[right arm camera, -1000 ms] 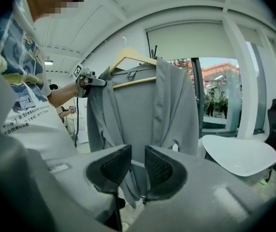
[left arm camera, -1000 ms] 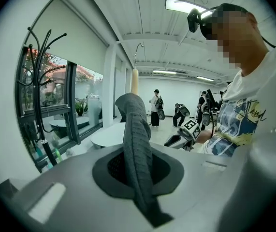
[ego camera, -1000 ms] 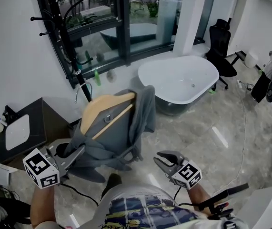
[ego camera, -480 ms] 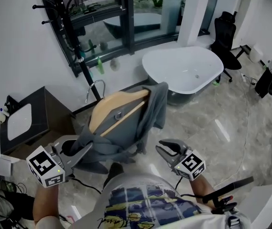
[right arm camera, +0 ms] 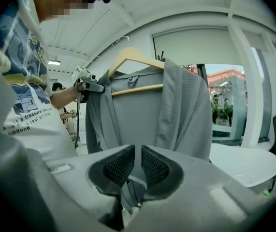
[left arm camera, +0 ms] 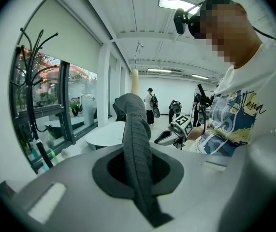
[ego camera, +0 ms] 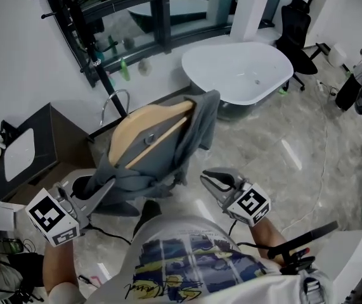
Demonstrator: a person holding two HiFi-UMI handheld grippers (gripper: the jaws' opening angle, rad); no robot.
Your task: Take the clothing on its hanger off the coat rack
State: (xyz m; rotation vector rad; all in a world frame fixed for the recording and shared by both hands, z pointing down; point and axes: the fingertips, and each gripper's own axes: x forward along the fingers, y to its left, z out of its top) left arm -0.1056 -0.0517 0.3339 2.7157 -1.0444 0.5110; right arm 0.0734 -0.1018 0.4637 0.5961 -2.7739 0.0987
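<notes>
The left gripper [ego camera: 101, 192] is pinching the grey top [ego camera: 190, 138] on its wooden hanger [ego camera: 144, 130]. The right gripper [ego camera: 206, 180] is hanging nearby with its fingers nearly together, holding nothing.

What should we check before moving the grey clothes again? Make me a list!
1. Left tool shut on the grey garment: ok.
2. Wooden hanger inside the garment: ok.
3. Hanger hook off the coat rack: ok.
4. Right tool empty, jaws slightly apart: ok.
5. Garment won't slide off the hanger: cannot tell.
6. Floor by the feet: not ok, a black cable lies there.
</notes>
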